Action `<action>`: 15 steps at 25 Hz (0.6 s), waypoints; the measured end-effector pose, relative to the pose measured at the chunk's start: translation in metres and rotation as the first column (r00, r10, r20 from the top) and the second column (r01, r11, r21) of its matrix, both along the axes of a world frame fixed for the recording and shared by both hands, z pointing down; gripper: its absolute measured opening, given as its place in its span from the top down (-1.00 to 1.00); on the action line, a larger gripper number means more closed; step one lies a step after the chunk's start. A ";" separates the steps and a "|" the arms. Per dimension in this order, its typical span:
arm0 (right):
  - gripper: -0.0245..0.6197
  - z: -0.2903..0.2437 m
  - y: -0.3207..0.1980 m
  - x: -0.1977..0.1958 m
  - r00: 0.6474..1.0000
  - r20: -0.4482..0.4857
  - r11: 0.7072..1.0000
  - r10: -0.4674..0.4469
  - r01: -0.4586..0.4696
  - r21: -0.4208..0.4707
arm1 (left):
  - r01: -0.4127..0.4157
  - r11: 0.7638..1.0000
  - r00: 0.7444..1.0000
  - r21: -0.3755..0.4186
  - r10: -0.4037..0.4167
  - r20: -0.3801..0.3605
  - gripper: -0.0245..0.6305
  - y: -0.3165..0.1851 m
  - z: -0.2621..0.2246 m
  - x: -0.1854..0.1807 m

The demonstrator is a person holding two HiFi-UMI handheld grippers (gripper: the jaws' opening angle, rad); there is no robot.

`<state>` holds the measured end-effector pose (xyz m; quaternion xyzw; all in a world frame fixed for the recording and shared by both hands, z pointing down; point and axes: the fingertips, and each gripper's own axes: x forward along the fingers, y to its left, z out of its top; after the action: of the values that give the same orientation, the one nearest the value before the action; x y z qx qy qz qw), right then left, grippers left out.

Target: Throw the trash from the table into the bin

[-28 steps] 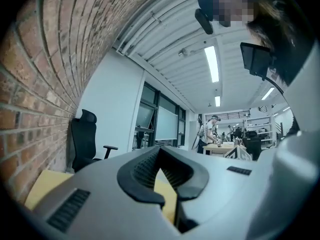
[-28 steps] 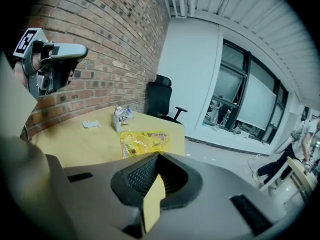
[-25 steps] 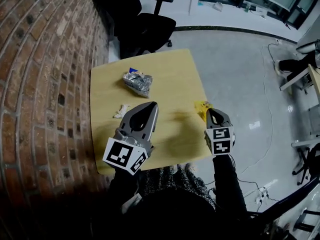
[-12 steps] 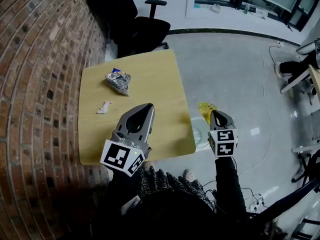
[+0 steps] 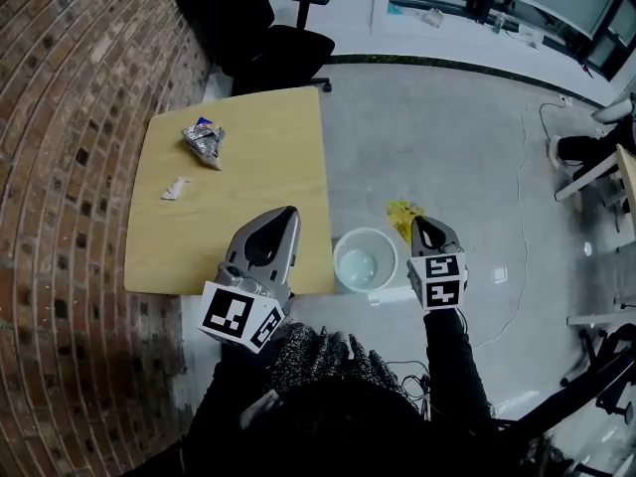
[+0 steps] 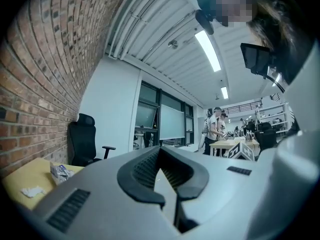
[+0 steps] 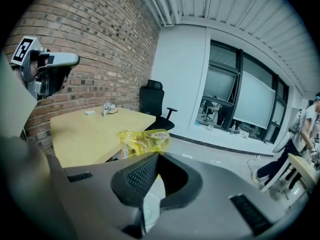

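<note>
My right fingers (image 7: 132, 178) are clamped on the yellow wrapper (image 7: 143, 141) - it sticks out past their tips above the floor, close beside the white bin (image 5: 337, 259). The bin stands on the floor, just off the near corner of the bench (image 5: 248, 167). My left fingers (image 6: 142, 171) are pressed together with nothing between them, above the bench's near edge. Further along the bench lie a crumpled silver packet (image 5: 203, 141) and a white paper scrap (image 5: 176, 188) - near each other, not touching.
</note>
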<state>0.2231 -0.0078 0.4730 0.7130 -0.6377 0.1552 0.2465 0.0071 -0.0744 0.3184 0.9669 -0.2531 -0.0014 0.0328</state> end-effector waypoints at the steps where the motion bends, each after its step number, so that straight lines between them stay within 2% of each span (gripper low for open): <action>1: 0.89 0.000 0.002 0.004 1.000 0.002 1.000 0.000 0.000 0.001 | 0.001 1.000 1.000 -0.001 -0.001 0.004 0.91 0.004 0.000 0.002; 10: 0.89 0.013 0.005 0.009 0.999 0.048 1.000 0.025 -0.024 -0.010 | -0.016 1.000 0.999 0.027 0.015 0.044 0.91 0.001 -0.001 0.010; 15: 0.89 0.017 0.003 0.010 0.997 0.056 0.998 0.058 -0.058 -0.007 | -0.079 0.995 0.994 0.060 0.074 0.079 0.91 0.001 -0.001 0.020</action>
<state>0.2333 -0.0046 0.4896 0.7260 -0.6231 0.1837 0.2258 0.0267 -0.0738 0.3171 0.9758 -0.2167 0.0290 -0.0075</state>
